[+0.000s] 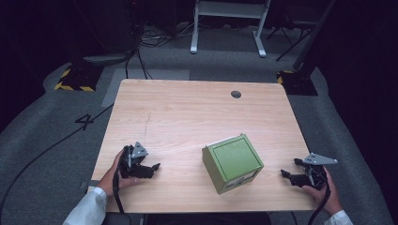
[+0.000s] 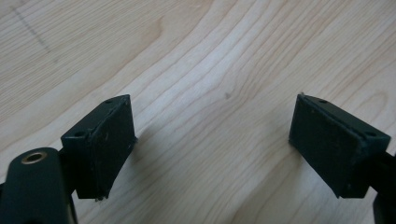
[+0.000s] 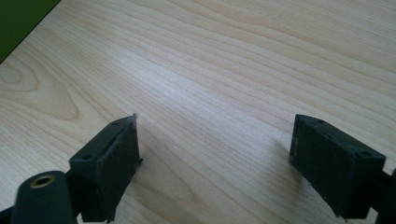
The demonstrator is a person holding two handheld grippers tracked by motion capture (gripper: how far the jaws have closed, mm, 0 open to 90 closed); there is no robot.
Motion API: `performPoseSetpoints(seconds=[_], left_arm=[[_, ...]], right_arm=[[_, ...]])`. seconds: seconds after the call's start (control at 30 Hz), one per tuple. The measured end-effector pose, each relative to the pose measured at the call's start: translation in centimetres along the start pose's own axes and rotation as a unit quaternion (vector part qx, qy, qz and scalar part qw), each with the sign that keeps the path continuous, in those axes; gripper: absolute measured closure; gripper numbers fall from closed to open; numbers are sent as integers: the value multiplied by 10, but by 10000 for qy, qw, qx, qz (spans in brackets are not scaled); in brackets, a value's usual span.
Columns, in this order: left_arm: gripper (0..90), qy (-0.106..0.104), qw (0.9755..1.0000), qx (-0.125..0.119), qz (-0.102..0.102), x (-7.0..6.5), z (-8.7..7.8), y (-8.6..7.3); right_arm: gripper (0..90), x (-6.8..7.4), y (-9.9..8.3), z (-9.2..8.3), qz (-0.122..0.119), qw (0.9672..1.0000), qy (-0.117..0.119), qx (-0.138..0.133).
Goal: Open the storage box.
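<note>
I am holding my left gripper (image 1: 149,165) low over the near left part of the table (image 1: 187,112), and its jaws are standing wide apart with nothing between them. In the left gripper view I am looking along that gripper (image 2: 212,140), and bare wood grain is running between its two black pads (image 2: 112,140). A faint dark pencil-like line is crossing the wood far off at the upper left of that view.

I am holding my right gripper (image 1: 291,168) near the table's right edge, and it is released too: in the right gripper view, the gripper (image 3: 215,154) is spreading its jaws well apart over plain wood, gripping nothing. Both tools are pointing inward, toward each other across the table.

The green box (image 1: 232,162) is sitting on the table between my two grippers, touching neither. It is lying nearer to my right gripper than to my left, turned at an angle to the table's edge, with its flat green top facing up and a paler label showing on its near side. In the right gripper view, a corner of the box (image 3: 18,18) is peeking in ahead of the tool and off to the left.

Beyond the box, a small dark round hole (image 1: 236,94) is sitting near the table's far edge, well apart from both tools.
</note>
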State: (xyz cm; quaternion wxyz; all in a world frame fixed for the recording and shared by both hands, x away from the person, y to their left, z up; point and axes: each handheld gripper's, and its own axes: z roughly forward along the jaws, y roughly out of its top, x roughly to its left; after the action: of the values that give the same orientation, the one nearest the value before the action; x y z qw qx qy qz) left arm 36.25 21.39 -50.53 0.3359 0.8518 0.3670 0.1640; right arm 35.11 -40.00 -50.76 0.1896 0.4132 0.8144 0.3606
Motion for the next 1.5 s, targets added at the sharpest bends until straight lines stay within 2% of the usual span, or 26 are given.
performPoseSetpoints(seconds=[0.03, 0.1, 0.13, 0.17, 0.27, 0.3, 0.33, 0.37, 0.4, 0.47, 0.5, 0.6, 0.63, 0.73, 0.87, 0.9, 0.97, 1.07, 1.1, 1.13, 1.17, 1.27, 1.3, 1.33, 1.4, 1.5], left_arm=[[147, 0, 10000, 0, 0, 0, 0, 0], [160, -122, 9996, 90, 256, 0, 4, 9], [161, -122, 9996, 90, 256, 0, 4, 9], [160, -439, 9985, 100, 316, 2, 6, 17], [188, -512, 9980, 49, 366, 2, 7, 26], [199, -608, 9975, -131, 329, 4, 6, 36], [205, -608, 9975, -131, 329, 4, 6, 36], [221, -617, 9973, -264, 313, 6, 5, 44], [243, -674, 9963, -486, 228, 7, 4, 56], [276, -700, 9950, -639, 307, 7, 3, 68], [280, -700, 9950, -639, 307, 7, 3, 68], [330, -801, 9911, -929, 508, 5, 5, 97], [331, -801, 9911, -929, 508, 5, 5, 97], [331, -1020, 9877, -1049, 542, 1, 16, 124], [331, -1166, 9859, -1041, 589, -4, 28, 138], [331, -1345, 9840, -969, 653, -9, 38, 146], [331, -1355, 9836, -924, 751, -12, 42, 149], [333, -1594, 9795, -783, 953, -21, 58, 158], [334, -1604, 9790, -758, 1004, -22, 61, 161], [333, -1604, 9790, -758, 1004, -22, 61, 161], [334, -1725, 9767, -758, 1032, -24, 66, 167], [319, -1775, 9753, -769, 1062, -27, 70, 173], [305, -1822, 9733, -868, 1091, -30, 75, 177], [309, -1843, 9727, -871, 1107, -32, 79, 180], [310, -1965, 9703, -785, 1173, -37, 87, 184], [317, -2063, 9682, -619, 1276, -43, 97, 187]], right_arm=[[158, 0, 0, 0, 0, 10000, 0, 0], [158, 0, 0, 0, 0, 10000, 0, 2], [158, 0, 0, 0, 0, 10000, 0, 2], [158, 0, 0, 0, 0, 10000, 0, 1], [158, 0, 0, 0, 1, 10000, -2, -1], [158, 0, 0, 0, 5, 10000, -6, -1], [158, 0, 0, 0, 5, 10000, -6, -1], [157, 0, 0, 0, 8, 10000, -8, -2], [157, 0, 0, 0, 7, 10000, -10, -2], [158, 0, 0, 0, 8, 10000, -9, -2], [158, 0, 0, 0, 8, 10000, -9, -2], [157, 0, 0, 0, 8, 10000, -9, -1], [157, 0, 0, 0, 8, 10000, -9, -1], [158, 0, 0, 0, 8, 10000, -9, -2], [158, 0, 0, 0, 8, 10000, -9, -2], [158, 0, 0, 0, 8, 10000, -9, -2], [158, 0, 0, 0, 8, 10000, -10, -2], [158, 0, 0, 0, 9, 10000, -12, -3], [158, 0, 0, 0, 9, 10000, -12, -3], [158, 0, 0, 0, 10, 10000, -14, -4], [158, 0, 0, 0, 11, 10000, -15, -4], [157, 0, 0, 0, 11, 10000, -15, -4], [157, 0, 0, 0, 13, 10000, -16, -4], [158, 0, 0, 0, 11, 10000, -15, -4], [158, 0, 0, 0, 13, 10000, -14, -3], [158, 0, 0, 0, 11, 10000, -20, -6]])
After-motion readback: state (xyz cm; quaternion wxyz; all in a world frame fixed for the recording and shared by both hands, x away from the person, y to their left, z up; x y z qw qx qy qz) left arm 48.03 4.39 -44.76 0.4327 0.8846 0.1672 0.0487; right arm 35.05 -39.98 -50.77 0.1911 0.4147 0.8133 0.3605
